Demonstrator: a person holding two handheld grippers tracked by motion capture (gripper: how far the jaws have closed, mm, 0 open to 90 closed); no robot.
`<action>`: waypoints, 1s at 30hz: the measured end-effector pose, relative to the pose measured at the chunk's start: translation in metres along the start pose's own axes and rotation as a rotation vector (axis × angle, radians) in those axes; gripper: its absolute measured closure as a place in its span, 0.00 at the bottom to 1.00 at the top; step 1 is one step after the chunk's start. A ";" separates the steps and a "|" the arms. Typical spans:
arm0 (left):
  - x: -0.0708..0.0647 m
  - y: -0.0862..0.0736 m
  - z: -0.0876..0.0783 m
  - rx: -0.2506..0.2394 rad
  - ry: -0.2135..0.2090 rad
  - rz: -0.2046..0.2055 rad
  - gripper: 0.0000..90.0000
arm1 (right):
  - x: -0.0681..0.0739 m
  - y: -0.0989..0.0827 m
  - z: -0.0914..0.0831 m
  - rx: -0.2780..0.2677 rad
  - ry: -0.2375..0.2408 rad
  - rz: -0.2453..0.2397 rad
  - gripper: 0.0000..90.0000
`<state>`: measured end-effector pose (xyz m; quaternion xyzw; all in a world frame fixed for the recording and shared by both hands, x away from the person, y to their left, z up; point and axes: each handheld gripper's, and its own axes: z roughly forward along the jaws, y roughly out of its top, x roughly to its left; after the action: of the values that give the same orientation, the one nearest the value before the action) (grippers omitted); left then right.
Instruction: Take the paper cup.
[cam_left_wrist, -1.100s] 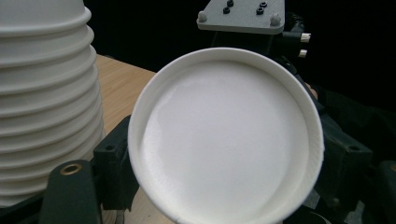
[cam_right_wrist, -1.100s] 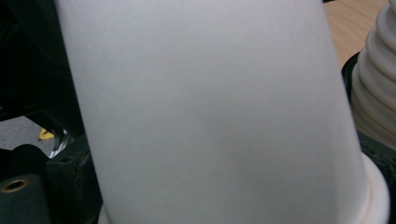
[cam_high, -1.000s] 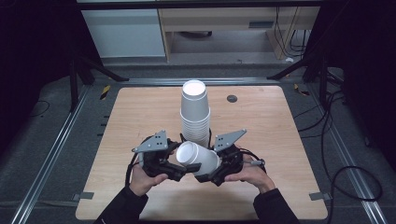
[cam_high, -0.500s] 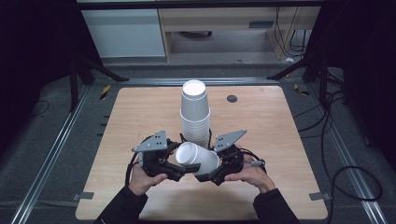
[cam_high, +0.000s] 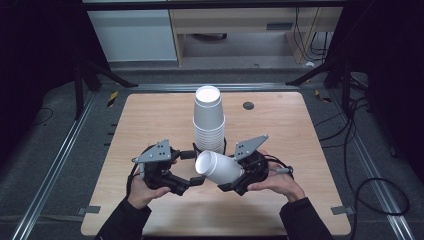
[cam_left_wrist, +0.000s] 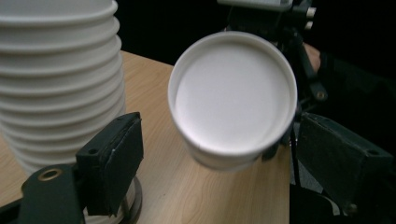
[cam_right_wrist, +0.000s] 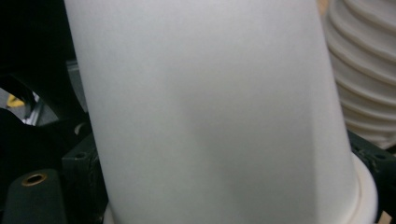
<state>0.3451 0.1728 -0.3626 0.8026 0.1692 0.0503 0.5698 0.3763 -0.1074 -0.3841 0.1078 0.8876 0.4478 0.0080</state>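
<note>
A single cup held sideways in front of a stack of cups

The right gripper (cam_high: 231, 181) clamps a white paper cup (cam_high: 219, 168) lying on its side above the wooden table (cam_high: 150, 120), its closed bottom turned toward the left gripper (cam_high: 194, 168). The left gripper's jaws are spread apart with nothing between them, just beside that bottom. The upside-down stack of cups (cam_high: 208, 120) stands right behind both.

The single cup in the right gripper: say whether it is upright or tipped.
Tipped. The cup lies sideways in the right gripper, its base facing the left gripper.
</note>
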 end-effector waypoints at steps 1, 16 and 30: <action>0.001 -0.003 -0.001 0.013 0.005 -0.001 0.16 | -0.001 0.000 -0.002 0.010 -0.008 -0.005 0.13; 0.004 -0.024 0.022 0.137 -0.011 -0.011 0.12 | -0.003 0.005 0.003 0.210 -0.050 -0.084 0.13; 0.004 -0.025 0.032 0.156 -0.029 -0.025 0.13 | 0.003 0.009 0.028 0.296 -0.031 -0.126 0.13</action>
<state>0.3519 0.1527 -0.3978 0.8431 0.1743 0.0183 0.5084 0.3784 -0.0793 -0.3933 0.0589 0.9486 0.3090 0.0336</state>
